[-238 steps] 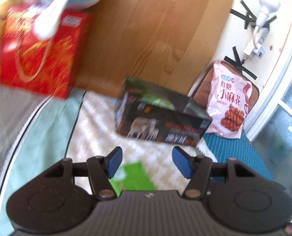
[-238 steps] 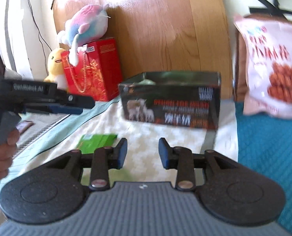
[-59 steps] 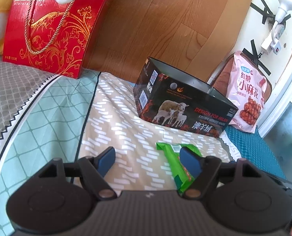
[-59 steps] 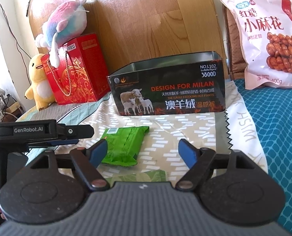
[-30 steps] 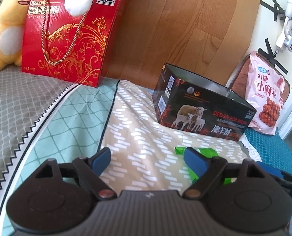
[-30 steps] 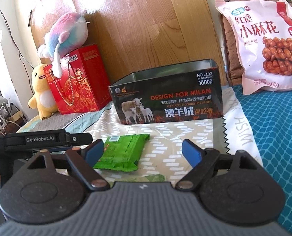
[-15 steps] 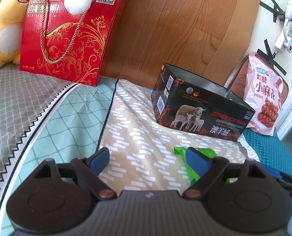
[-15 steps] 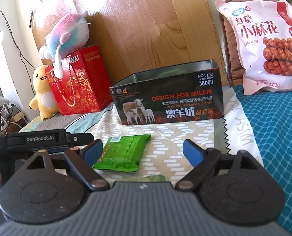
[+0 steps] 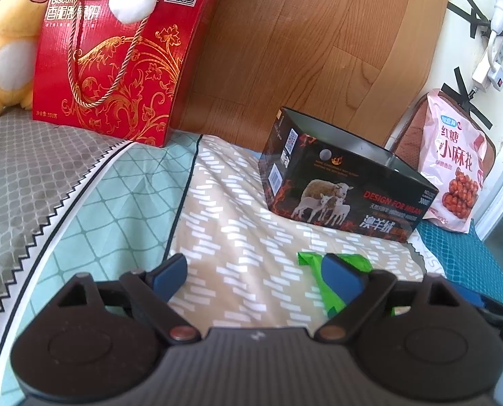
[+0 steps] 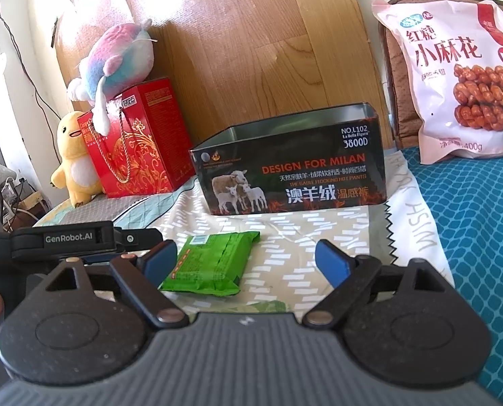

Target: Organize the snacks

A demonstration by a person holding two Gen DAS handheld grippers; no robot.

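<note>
A green snack packet (image 10: 212,263) lies flat on the beige patterned bedspread in front of an open black tin box (image 10: 290,168). In the left wrist view the packet (image 9: 322,270) is partly hidden behind my right-hand finger, and the tin (image 9: 346,189) stands beyond it. My right gripper (image 10: 246,260) is open and empty, just short of the packet, which sits toward its left finger. My left gripper (image 9: 256,272) is open and empty over the bedspread, left of the packet. A pink snack bag (image 10: 454,77) leans upright at the back right.
A red biscuit gift box (image 9: 116,64) with a rope handle stands at the back left, a yellow plush duck (image 9: 4,47) beside it and a pastel plush (image 10: 116,57) on top. A wooden headboard (image 9: 302,50) is behind. A teal mat (image 10: 481,223) lies on the right.
Both grippers have opened wider since the earliest frames and drawn back slightly. In the last second the views barely shift; the packet and tin have not moved.
</note>
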